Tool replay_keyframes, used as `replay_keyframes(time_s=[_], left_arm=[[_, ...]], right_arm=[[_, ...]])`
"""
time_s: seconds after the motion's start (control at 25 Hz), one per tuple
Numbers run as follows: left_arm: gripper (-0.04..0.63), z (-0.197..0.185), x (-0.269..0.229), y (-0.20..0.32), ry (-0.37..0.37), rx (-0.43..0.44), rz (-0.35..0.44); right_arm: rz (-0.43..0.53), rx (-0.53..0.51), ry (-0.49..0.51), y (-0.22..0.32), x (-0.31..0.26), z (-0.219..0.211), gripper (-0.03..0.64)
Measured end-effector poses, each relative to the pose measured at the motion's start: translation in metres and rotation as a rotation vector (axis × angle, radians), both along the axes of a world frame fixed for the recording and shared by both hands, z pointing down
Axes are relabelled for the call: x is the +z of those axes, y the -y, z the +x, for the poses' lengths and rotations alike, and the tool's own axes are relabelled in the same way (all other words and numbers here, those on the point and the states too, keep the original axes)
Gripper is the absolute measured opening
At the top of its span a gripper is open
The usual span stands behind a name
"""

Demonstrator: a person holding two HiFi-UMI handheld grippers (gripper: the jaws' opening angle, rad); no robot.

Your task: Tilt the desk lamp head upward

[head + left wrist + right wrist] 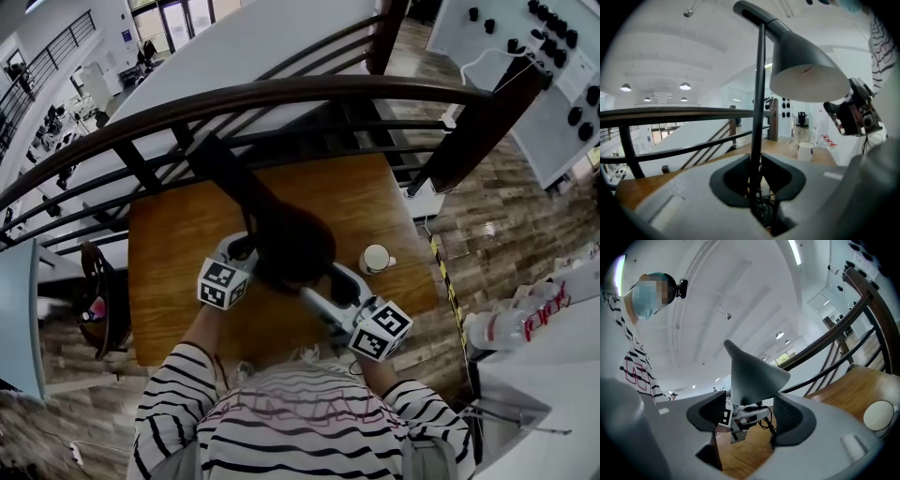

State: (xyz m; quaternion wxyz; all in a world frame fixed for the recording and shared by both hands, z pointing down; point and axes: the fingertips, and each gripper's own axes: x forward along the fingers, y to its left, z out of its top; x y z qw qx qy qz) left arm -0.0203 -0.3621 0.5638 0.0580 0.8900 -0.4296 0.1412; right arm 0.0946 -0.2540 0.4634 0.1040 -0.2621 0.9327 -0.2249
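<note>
The desk lamp stands about the middle of the wooden table (178, 244), nearer to the edge at the person's side. The left gripper (757, 187) has its 2 jaws pressed together on the thin lamp pole (758, 117), low down. The right gripper (750, 416) keeps its jaws wide, 1 on each side of the dark lamp head (754, 376), and pinches it at the lower rim. 1 white cup (376, 258) is near the right edge of the table, apart from the lamp. A dark railing (281, 94) runs beyond the far edge.
</note>
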Motion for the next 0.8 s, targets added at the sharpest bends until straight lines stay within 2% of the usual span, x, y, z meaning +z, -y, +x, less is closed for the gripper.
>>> replay_keyframes(time_s=[0.32,0.52,0.8], left_arm=[[0.072,-0.002,0.0,0.002,-0.068,-0.041,-0.013],[0.074,-0.004,-0.001,0.001,-0.083,-0.033,-0.041],[0.067,-0.004,0.003,-0.002,0.013,-0.021,-0.067]], right_arm=[[0.049,0.105,0.003,-0.001,-0.018,0.017,0.288],[0.082,0.174,-0.01,-0.005,-0.036,0.027,0.295],[0.127,0.269,-0.059,-0.01,-0.062,0.038,0.301]])
